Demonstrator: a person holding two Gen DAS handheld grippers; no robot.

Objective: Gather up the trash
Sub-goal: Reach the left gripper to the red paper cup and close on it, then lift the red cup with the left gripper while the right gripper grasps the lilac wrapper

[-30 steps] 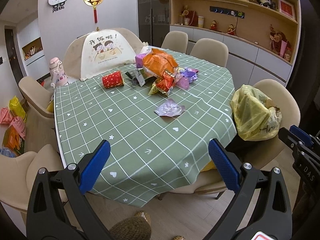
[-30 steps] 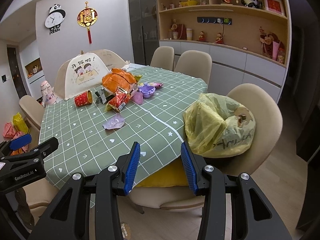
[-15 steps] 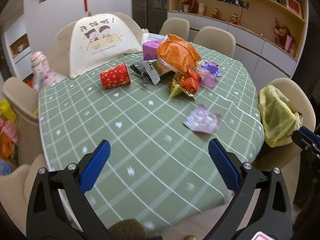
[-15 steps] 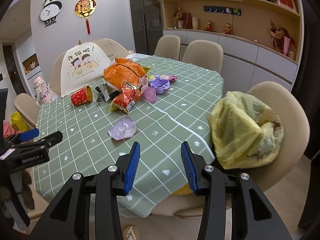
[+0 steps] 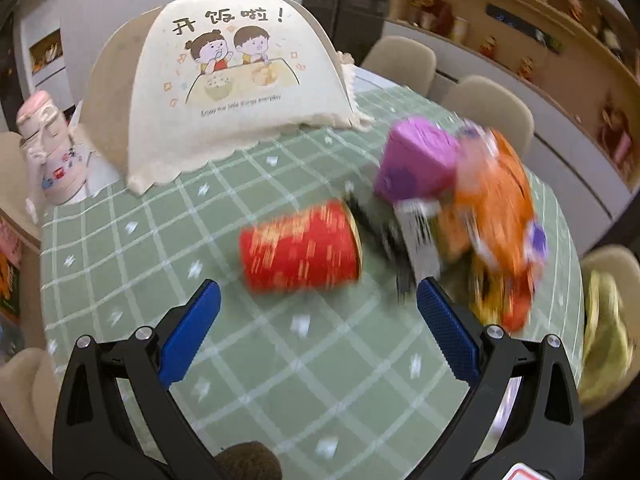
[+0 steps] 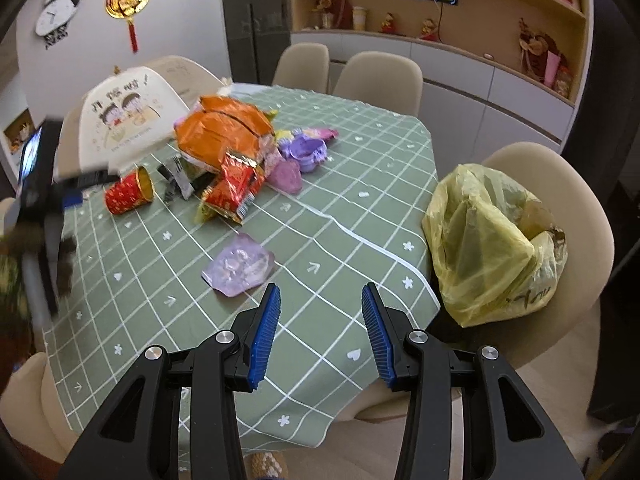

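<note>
A red paper cup [image 5: 301, 251] lies on its side on the green checked tablecloth [image 5: 248, 392], just left of a heap of wrappers topped by an orange bag [image 5: 494, 192] and a purple box [image 5: 416, 160], with the left gripper [image 5: 318, 330] poised over it, fingers spread wide and pinching nothing. Nearer the cloth's edge than the cup, a crumpled lilac wrapper [image 6: 239, 265] lies alone just ahead of the right gripper [image 6: 318, 330], whose fingers also stand apart and empty. Beyond that edge, a yellow plastic bag [image 6: 488, 244], apparently part-filled, sits on a beige chair [image 6: 576, 184].
</note>
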